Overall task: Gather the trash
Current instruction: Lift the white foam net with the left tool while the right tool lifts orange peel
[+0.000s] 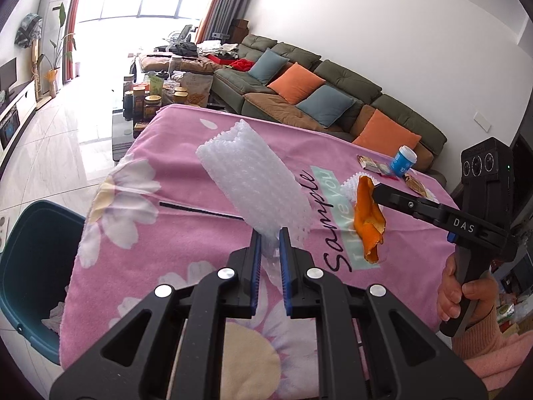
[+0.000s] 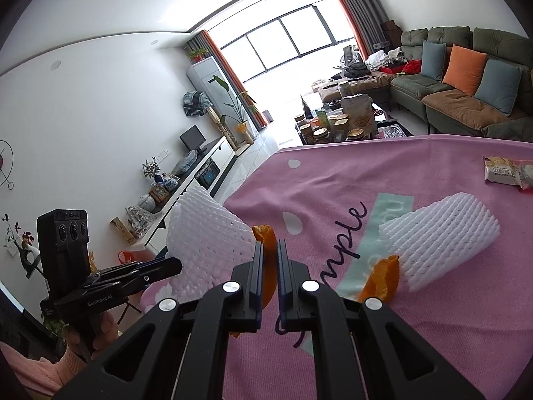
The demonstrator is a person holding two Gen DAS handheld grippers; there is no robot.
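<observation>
1. The left gripper (image 1: 270, 233) pinches the low end of a white foam net sleeve (image 1: 253, 183); the sleeve sticks up and leans away from the claw, above the pink flower blanket (image 1: 186, 153) on the table
2. The two blue pads (image 1: 256, 250) of that claw sit close together with the foam squeezed between them
3. The right gripper (image 2: 269, 245) pinches a curled piece of orange peel (image 2: 265, 236); the peel pokes out past the tips and also hangs down under the claw
4. In the left wrist view that same peel hangs from the right claw tip, lifted off the blanket
5. A second white foam net sleeve (image 2: 443, 233) lies flat on the blanket to the right of the right claw, well apart from it
6. Another small bit of orange peel (image 2: 383, 276) lies on the blanket, touching the near end of that second sleeve
7. A dark teal plastic bin (image 1: 30, 266) stands on the floor beside the left edge of the table, low and to the left of the left claw
8. A snack wrapper (image 2: 503, 170) lies near the far right side of the blanket
9. A blue and white little bottle (image 1: 403, 161) lies on its side at the far edge of the blanket
</observation>
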